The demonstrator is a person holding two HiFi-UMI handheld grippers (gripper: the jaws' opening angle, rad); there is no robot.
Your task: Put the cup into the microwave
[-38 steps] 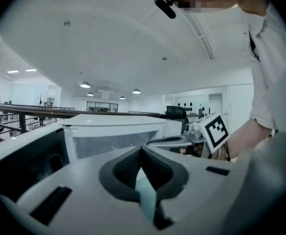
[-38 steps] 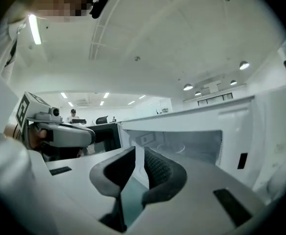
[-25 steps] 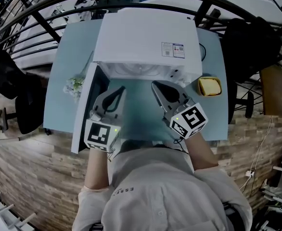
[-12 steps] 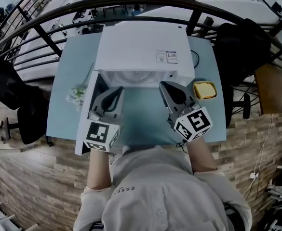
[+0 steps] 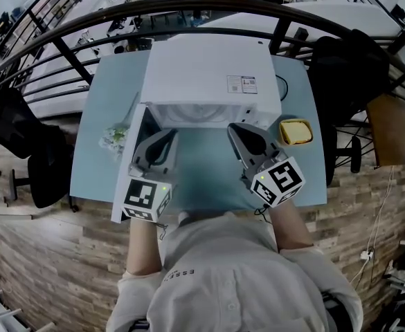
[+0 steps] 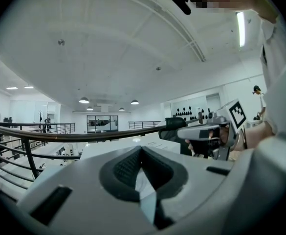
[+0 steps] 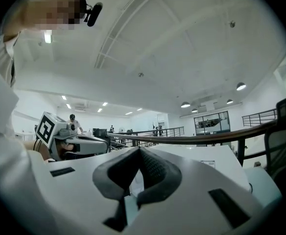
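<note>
Left claw and right claw — both pinched closed, empty — hover before the open microwave; the cup stands near the right edge of the surface.

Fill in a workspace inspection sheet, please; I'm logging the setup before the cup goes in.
Surface: light blue table, bare in front of the microwave.
Job's things: white microwave with its door swung open; yellow cup on the table to the microwave's right, outside it.
Clutter: small green-and-white plant bunch beside the door.
Grippers: left gripper and right gripper both shut and empty, in front of the open cavity.
Cables: thin black cable behind the microwave's right side.
Surroundings: curved black railing, black chair, wood-pattern floor.
</note>
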